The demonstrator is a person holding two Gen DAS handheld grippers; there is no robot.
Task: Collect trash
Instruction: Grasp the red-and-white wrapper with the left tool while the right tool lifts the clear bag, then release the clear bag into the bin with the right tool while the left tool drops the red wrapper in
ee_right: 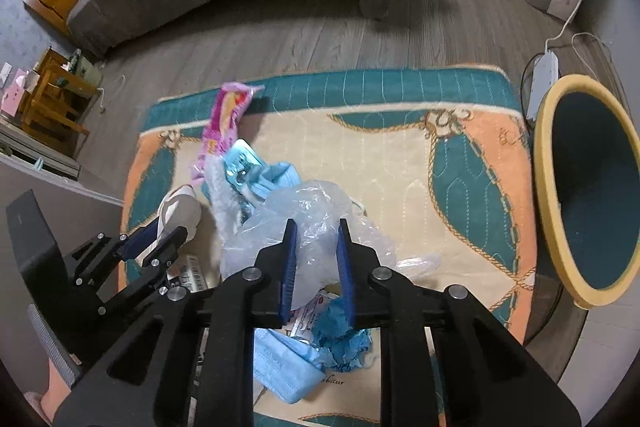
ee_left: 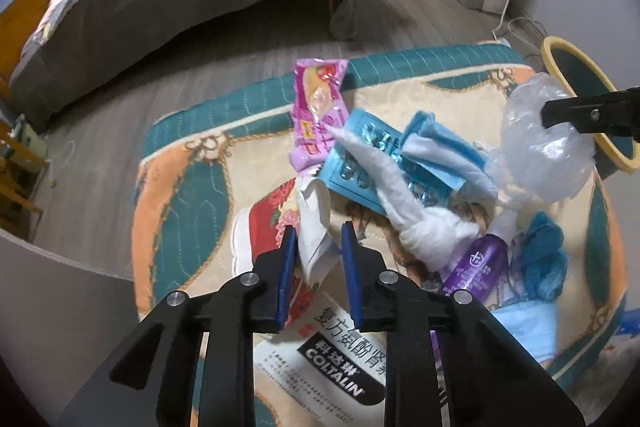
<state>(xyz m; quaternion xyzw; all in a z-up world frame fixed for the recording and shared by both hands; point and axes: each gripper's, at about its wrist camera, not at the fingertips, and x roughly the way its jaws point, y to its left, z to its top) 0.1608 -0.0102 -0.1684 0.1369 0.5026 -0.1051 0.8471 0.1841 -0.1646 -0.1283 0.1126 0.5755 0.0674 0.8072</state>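
A bedroom floor of grey planks carries a patterned rug (ee_right: 400, 155) strewn with litter. At left, the left hand-held gripper (ee_left: 316, 231) has its blue pads closed on a folded white paper scrap (ee_left: 316, 219), beside a pink wrapper (ee_left: 316, 107). In the middle, the right hand-held gripper (ee_right: 316, 227) pinches a crumpled clear plastic bag (ee_right: 304, 215), apparently raised off the pile. At right stands the yellow-rimmed bin (ee_right: 548, 163), just off the rug. The step looks like carrying; next, both loads need swinging over that opening before release.

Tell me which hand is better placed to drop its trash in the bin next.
Right. The right gripper holds the plastic bag with the bin just to its right; the left gripper with the paper scrap is farther away.
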